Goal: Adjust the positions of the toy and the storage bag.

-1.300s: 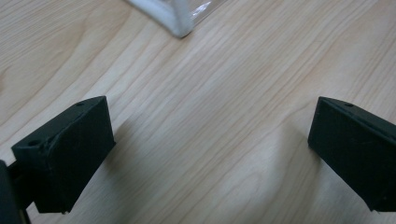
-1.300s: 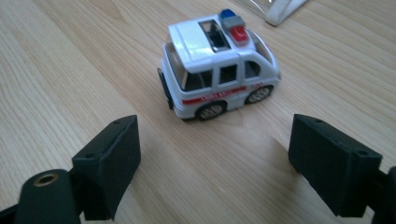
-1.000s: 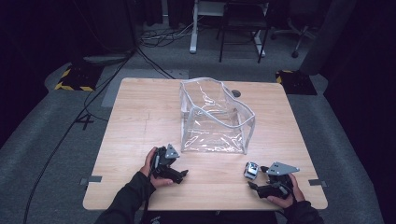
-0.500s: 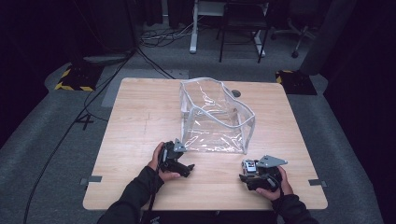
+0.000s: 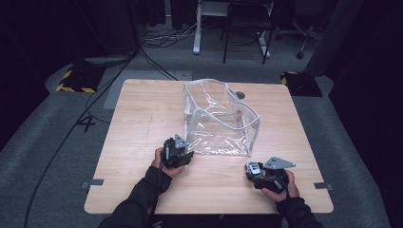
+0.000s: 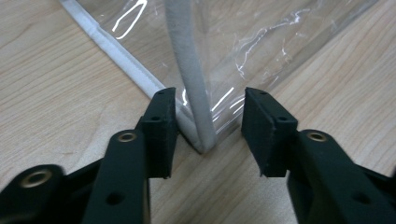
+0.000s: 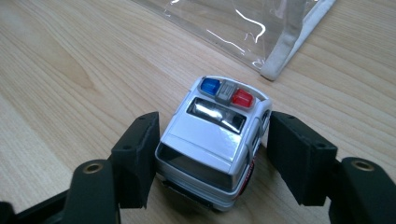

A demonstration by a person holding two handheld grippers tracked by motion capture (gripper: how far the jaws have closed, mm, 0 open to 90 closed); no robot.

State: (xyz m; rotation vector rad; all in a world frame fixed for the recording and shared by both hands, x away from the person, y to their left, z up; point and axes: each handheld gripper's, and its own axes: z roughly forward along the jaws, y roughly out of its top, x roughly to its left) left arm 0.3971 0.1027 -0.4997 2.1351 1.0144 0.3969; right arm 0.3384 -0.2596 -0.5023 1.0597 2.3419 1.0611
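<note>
Right gripper (image 7: pixel 212 154) jaws open astride toy police car (image 7: pixel 217 140), near table front edge; left gripper (image 6: pixel 208 126) jaws open around clear bag (image 5: pixel 221 118) corner seam.

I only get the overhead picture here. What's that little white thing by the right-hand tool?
Observer: A toy police car, white with a blue and a red roof light, sitting between the right gripper's open fingers.
Operator: Is it squeezed yet?
Observer: No; a gap shows on the right side, so the fingers aren't clamped.
Operator: And the left tool?
Observer: The left gripper is open around the clear bag's near corner, where its white edging meets the table.
</note>
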